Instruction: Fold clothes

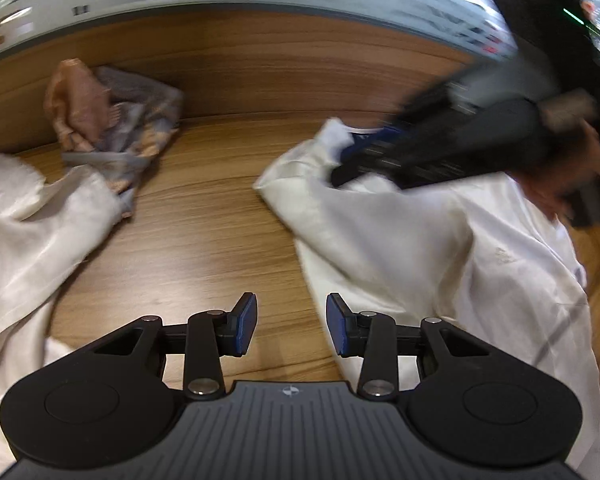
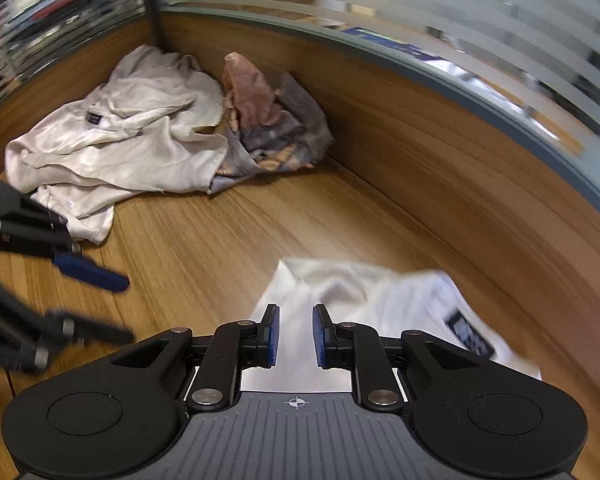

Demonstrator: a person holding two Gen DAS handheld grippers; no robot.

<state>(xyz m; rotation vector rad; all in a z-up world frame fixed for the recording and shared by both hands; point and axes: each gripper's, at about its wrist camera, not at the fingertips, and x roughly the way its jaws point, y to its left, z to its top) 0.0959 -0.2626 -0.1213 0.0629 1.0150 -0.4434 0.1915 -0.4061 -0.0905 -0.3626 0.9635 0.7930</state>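
A white garment (image 1: 440,248) lies spread on the wooden table (image 1: 204,220), to the right in the left wrist view. My left gripper (image 1: 291,326) hovers open over bare wood beside that garment's left edge, with nothing between its fingers. My right gripper (image 1: 364,152), blurred, is over the garment's far corner. In the right wrist view the right gripper (image 2: 296,336) stands slightly open above the white garment (image 2: 364,300), with a gap showing between the pads and no cloth pinched. The garment's dark label (image 2: 468,334) faces up. The left gripper (image 2: 112,308) shows at the left, open.
A second, crumpled white garment (image 2: 120,140) and a pink-and-grey patterned one (image 2: 268,120) are heaped in the far corner. A wooden partition (image 2: 440,152) topped with frosted glass runs along the table's back and side. A person's hand (image 1: 568,192) holds the right gripper.
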